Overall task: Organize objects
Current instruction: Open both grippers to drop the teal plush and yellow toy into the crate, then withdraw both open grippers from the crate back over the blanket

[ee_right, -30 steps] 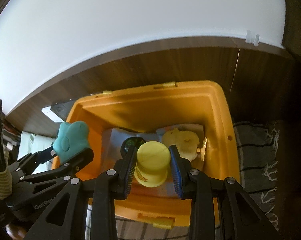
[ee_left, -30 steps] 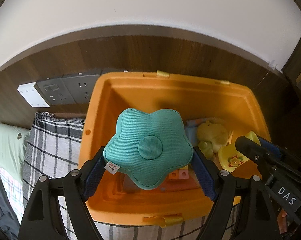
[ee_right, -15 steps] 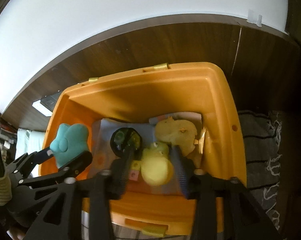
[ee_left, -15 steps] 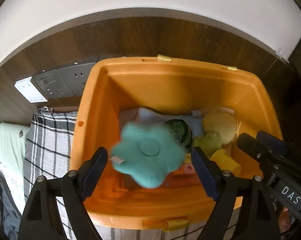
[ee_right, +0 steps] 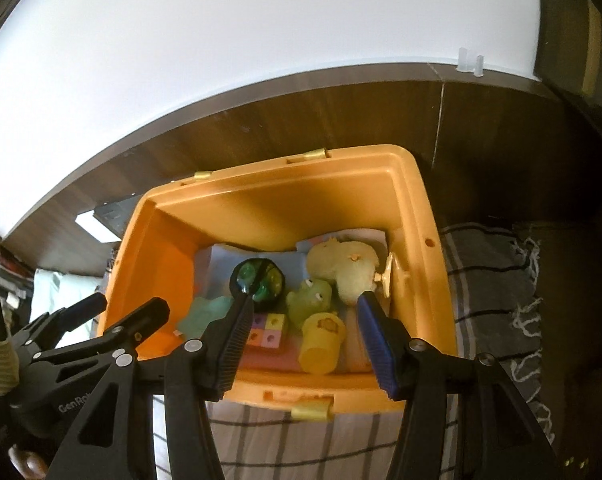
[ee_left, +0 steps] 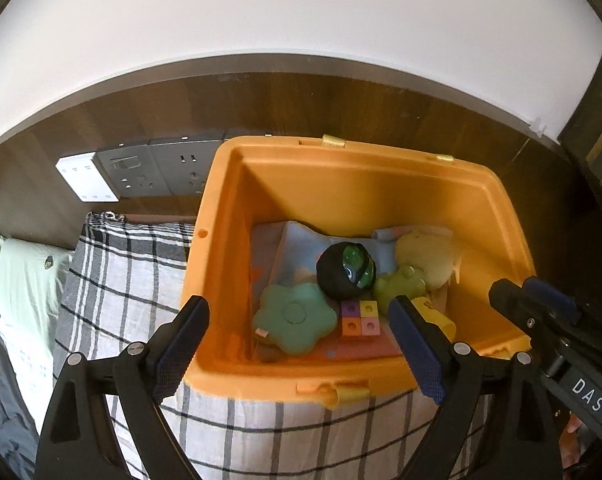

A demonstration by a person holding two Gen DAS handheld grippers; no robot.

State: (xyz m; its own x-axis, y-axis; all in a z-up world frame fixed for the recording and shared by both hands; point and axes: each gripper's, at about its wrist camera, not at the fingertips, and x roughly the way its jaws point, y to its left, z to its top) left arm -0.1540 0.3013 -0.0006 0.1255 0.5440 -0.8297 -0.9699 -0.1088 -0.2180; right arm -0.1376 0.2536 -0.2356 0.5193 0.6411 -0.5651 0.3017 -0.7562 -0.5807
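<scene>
Teal flower-shaped cushion (ee_left: 293, 319) lies at the left of my orange plastic bin's (ee_left: 221, 216) floor, below my left gripper (ee_left: 297, 344), whose jaws are opening, nothing between them. Rightwards sit stacked coloured blocks (ee_left: 359, 317), then a yellow plastic cup (ee_right: 322, 344), apparently on its side, under my half-open, empty right gripper (ee_right: 303, 340).

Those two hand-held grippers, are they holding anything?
Nothing. The left hand-held gripper, jaws opening, and the right hand-held gripper are empty; the toys lie in the orange bin.
</scene>
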